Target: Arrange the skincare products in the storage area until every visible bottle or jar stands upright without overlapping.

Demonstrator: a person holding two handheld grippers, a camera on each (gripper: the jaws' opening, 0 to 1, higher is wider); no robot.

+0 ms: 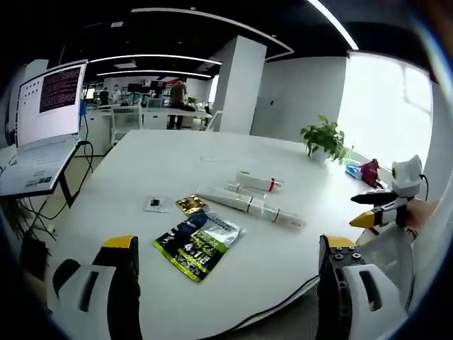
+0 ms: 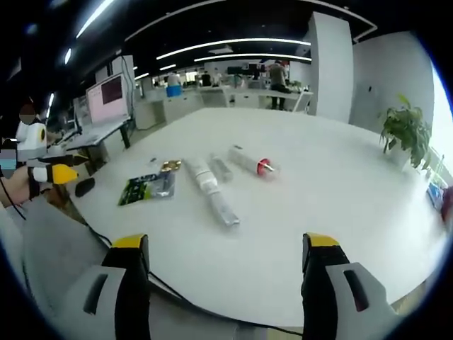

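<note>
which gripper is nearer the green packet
Left, as far as the views show. The left gripper hangs just short of the green packet; the right gripper sits farther back, packet off to its left.

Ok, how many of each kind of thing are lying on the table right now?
Tubes lying flat: 4
Flat packets: 3
Potted plant: 1
Total: 8

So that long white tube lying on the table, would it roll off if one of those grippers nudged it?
Probably a little. The long white tube looks round and lies flat on the smooth white table, so a sideways nudge might roll it. It seems slim and light, likely easy to lift but slippery.
</note>
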